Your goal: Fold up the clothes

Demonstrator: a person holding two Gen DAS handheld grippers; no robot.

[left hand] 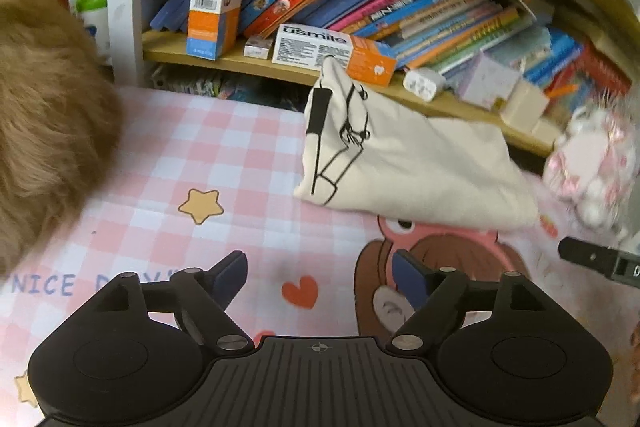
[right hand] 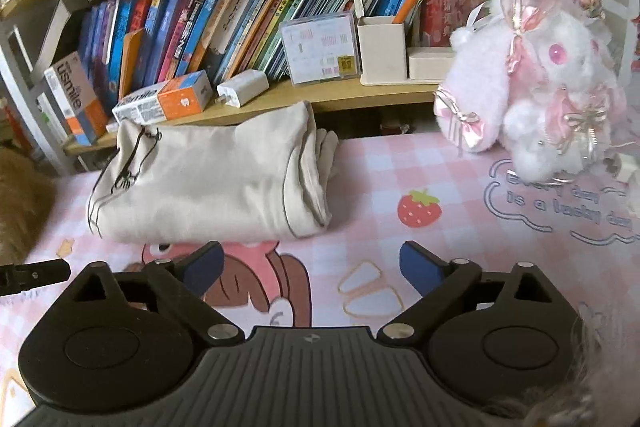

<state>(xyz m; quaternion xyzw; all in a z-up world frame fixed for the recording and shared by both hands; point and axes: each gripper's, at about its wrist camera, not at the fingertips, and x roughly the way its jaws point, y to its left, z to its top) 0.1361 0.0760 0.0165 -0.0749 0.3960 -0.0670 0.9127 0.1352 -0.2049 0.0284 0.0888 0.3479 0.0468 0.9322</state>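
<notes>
The cream garment is lying as a compact folded bundle on the pink checked bench, ahead of both pairs of jaws and touching neither; from the right gripper it is sitting ahead and to the left, from the left gripper ahead and to the right. Both pairs of jaws are standing wide apart and holding nothing. The bundle already looks folded, so the scene is fitting either a finished fold or a piece awaiting one more fold

What could be going wrong: the far corner of the bundle is standing up against the shelf edge, beside the toothpaste box, so a push forward could be knocking that box or the white charger off. The layered edges on the bundle's right side look loose, and a pinch catching only the top layer would likely be pulling the stack open. The plush rabbit, ahead and right of the right jaws, could be snagging on a wide sweep

Containers: a cream pen holder on the shelf is holding an orange pen; a clear box beside it is holding printed cards
</notes>
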